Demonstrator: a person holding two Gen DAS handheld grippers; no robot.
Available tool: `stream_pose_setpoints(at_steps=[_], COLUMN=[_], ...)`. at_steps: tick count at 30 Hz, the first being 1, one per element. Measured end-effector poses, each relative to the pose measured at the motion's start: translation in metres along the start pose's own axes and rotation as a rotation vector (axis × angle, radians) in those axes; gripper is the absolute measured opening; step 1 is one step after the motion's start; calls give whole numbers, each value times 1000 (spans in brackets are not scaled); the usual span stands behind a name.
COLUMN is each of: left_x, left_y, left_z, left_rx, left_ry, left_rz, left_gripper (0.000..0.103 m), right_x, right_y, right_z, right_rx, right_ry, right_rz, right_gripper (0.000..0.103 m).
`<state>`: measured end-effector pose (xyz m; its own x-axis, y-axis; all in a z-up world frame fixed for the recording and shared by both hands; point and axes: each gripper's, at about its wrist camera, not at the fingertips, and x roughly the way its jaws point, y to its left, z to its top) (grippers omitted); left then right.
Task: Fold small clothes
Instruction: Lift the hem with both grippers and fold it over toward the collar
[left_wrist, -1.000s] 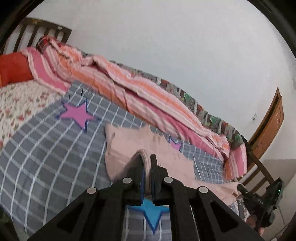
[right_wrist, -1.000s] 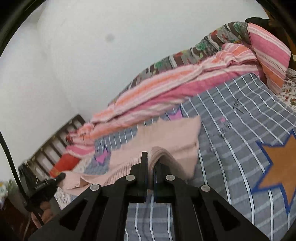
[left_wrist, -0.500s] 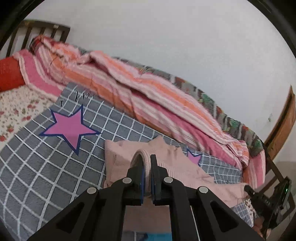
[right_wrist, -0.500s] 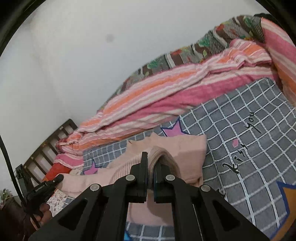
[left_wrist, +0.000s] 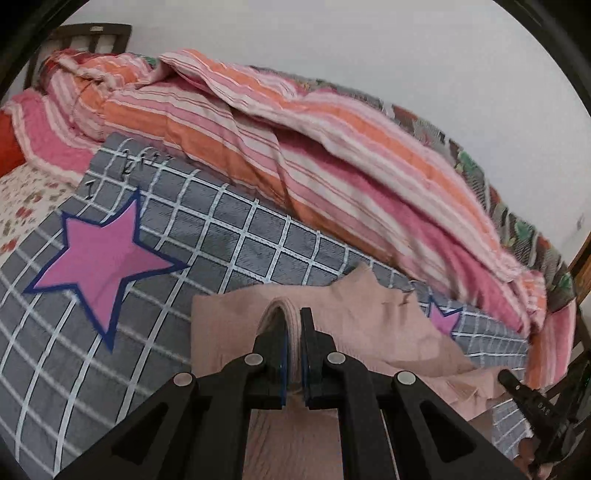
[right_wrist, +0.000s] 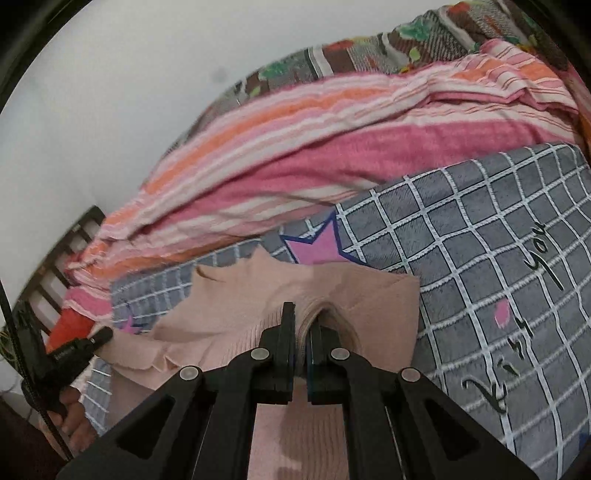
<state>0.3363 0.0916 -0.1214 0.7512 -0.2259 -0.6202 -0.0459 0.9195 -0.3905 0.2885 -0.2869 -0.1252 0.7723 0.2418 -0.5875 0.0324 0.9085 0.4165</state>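
Fold under way, judged about midway: the near edge of the garment is lifted and carried over its own body toward 12 o'clock, but not yet laid down; release, smoothing and any further fold remain.

Grey checked blanket (left_wrist: 236, 236): plush pile, white grid lines, pink star appliqués; it forms the work surface. Striped quilt (left_wrist: 295, 147): crumpled pink, orange and white cotton, heaped along the wall side from 10 to 3 o'clock.

Pink knit garment (left_wrist: 369, 325): soft ribbed fabric, roughly rectangular body with a peaked edge at its far side, lying on the blanket at centre, 6 o'clock of the quilt.

Left gripper (left_wrist: 291, 332): black fingers clenched on a doubled loop of the garment's edge. Right gripper (right_wrist: 301, 325): likewise clamped on a bunched fold of the same edge
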Motion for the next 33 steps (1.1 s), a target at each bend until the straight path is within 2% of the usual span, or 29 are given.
stream_pose_setpoints(at_steps=[6, 9, 10, 11, 13, 14, 20, 26, 29, 33], left_x=[35, 45, 44, 41, 31, 26, -15, -58, -74, -74], left_y=[-1, -1, -1, -1, 0, 1, 15, 32, 44, 51], left_z=[8, 9, 9, 8, 5, 3, -24, -72, -99, -128], left_rx=[-14, -16, -13, -4, 14, 20, 47, 73, 44, -1], left_ry=[44, 80, 79, 66, 34, 22, 26, 58, 88, 152], left_rz=[6, 12, 19, 26, 23, 21, 7, 7, -26, -131], left_gripper=[7, 13, 22, 34, 50, 56, 58, 58, 59, 59], right_x=[41, 59, 62, 62, 55, 48, -1, -51, -71, -72], right_y=[-7, -9, -9, -10, -11, -11, -11, -19, -24, -28], right_z=[12, 14, 14, 13, 10, 6, -27, -73, -97, -119], right_rx=[5, -1, -4, -2, -1, -5, -63, -101, -102, -31], right_ry=[65, 124, 135, 148, 146, 140, 140, 161, 173, 225], right_rz=[-35, -45, -43, -37, -12, -6, -17, -24, -35, 39], right_gripper=[5, 10, 15, 25, 36, 36, 36, 36, 38, 41])
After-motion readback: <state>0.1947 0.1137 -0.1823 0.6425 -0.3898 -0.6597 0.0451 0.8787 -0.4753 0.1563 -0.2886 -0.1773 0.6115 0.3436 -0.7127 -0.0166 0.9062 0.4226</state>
